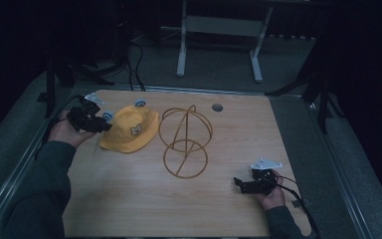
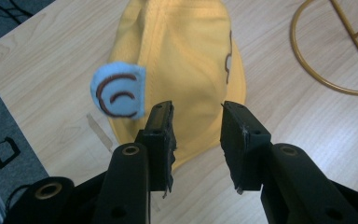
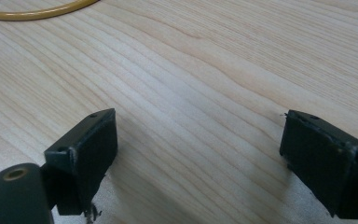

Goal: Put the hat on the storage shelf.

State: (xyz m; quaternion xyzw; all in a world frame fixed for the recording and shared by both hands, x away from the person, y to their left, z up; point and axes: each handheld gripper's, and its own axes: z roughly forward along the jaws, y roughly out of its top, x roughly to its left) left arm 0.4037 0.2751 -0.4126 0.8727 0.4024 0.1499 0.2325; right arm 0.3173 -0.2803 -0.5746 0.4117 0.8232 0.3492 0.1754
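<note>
So starting at the left: the left gripper point(image 1: 101, 123) is held out over the table's left edge, the person's left hand point(image 1: 65, 130) wrapped around its back end, forearm coming up from the bottom corner, jaws aimed across toward the middle of the table. The yellow bucket hat point(image 1: 128, 129) sits right off its tips. In the left gripper view the jaws are part-way spread with the hat's brim edge between and just past them; the pads don't look like they're pressing the fabric, though the dim overhead shot makes that hard to confirm. One light-blue ear patch point(image 2: 118, 89) with brown curved stitching sticks up just beside the jaw on the left of that view.

Further out from that gripper, beyond the hat, stands the gold wire hat stand point(image 1: 185, 142), two rings joined by thin rods, close to the hat's far side.

Then the right gripper point(image 1: 238, 183), low on the wooden table point(image 1: 129, 199) near the front right, right hand point(image 1: 272, 195) cupped behind it, pointing left toward the stand. Its jaws are spread wide over bare wood, with the stand's base ring point(image 3: 37, 11) well ahead of them.
</note>
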